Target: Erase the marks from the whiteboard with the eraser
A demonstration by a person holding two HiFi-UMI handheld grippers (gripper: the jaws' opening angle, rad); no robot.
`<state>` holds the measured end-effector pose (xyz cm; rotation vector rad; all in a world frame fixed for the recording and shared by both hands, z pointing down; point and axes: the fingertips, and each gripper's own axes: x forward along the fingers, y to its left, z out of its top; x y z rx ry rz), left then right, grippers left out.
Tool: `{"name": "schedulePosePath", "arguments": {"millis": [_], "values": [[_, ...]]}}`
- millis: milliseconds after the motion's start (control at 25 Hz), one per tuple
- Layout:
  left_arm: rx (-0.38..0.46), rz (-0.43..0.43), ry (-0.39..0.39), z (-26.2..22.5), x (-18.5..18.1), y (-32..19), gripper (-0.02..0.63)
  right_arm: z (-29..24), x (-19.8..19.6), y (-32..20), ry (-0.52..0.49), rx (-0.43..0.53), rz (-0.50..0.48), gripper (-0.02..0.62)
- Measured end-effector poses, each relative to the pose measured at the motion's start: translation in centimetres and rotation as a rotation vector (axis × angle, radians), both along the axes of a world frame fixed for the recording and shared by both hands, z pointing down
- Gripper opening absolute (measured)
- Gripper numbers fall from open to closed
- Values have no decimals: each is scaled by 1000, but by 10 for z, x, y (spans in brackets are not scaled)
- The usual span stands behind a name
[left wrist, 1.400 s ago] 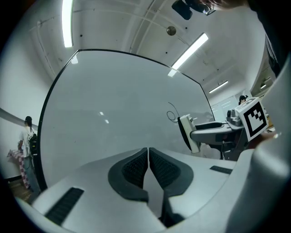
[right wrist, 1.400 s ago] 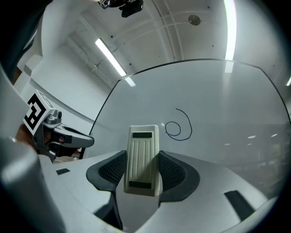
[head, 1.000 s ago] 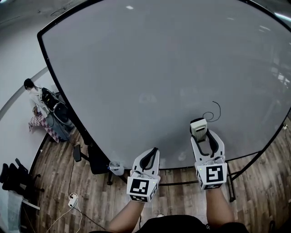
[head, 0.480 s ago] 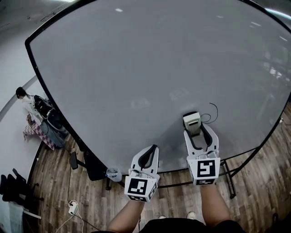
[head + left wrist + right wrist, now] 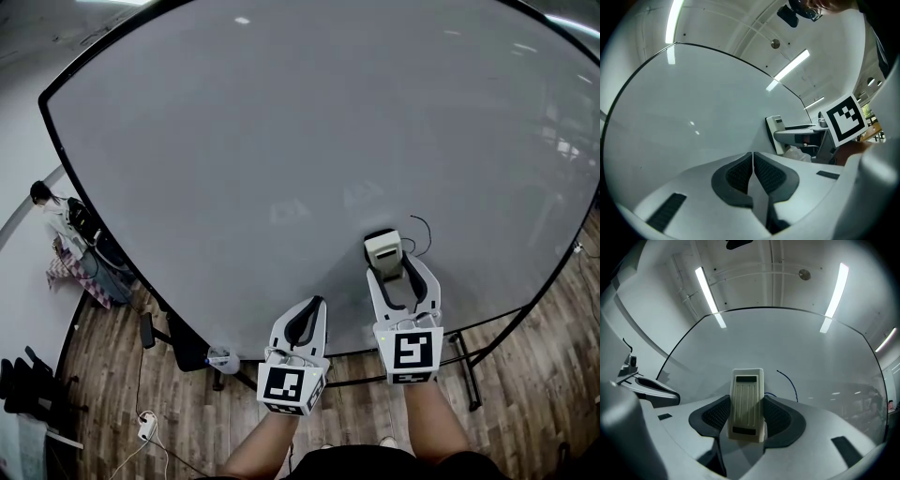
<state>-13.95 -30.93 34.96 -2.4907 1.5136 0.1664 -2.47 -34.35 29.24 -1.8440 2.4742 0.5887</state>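
The right gripper (image 5: 746, 414) had its jaws closed on the cream eraser (image 5: 746, 398), clamping its lower half from both sides. The eraser's long axis ran straight along the jaws, 12 to 6 o'clock, and its far end stood up against the whiteboard (image 5: 281, 141), apparently in contact. The remaining mark (image 5: 788, 380), a thin dark curved line, lay just beside the eraser at about 1 o'clock in the right gripper view, so the next stroke would probably have to carry the eraser up and to the right. A short blue trace also showed against the eraser's right edge. The left gripper (image 5: 753, 168) was closed on nothing, its pads pressed together. In the head view it hung at roughly 8 o'clock from the right one, lower and farther from the mark, which left the right gripper clearly the nearer. Compared with a second earlier, the right gripper and eraser had shifted toward 9 o'clock. The line looked shorter, and its small loop no longer showed plainly, though whether it was wiped or merely covered could not be told.
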Motion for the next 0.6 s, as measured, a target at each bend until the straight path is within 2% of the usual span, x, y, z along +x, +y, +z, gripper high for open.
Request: {"name": "schedulePosePath", "arguments": {"millis": [440,600], "values": [[-14,-8,2,3,16,-5,26,-8,44,-2,-24,50,36,247],[-23,-8,-1,5,24,-5,26,-6,62,-4,-41,36,58,247]]}}
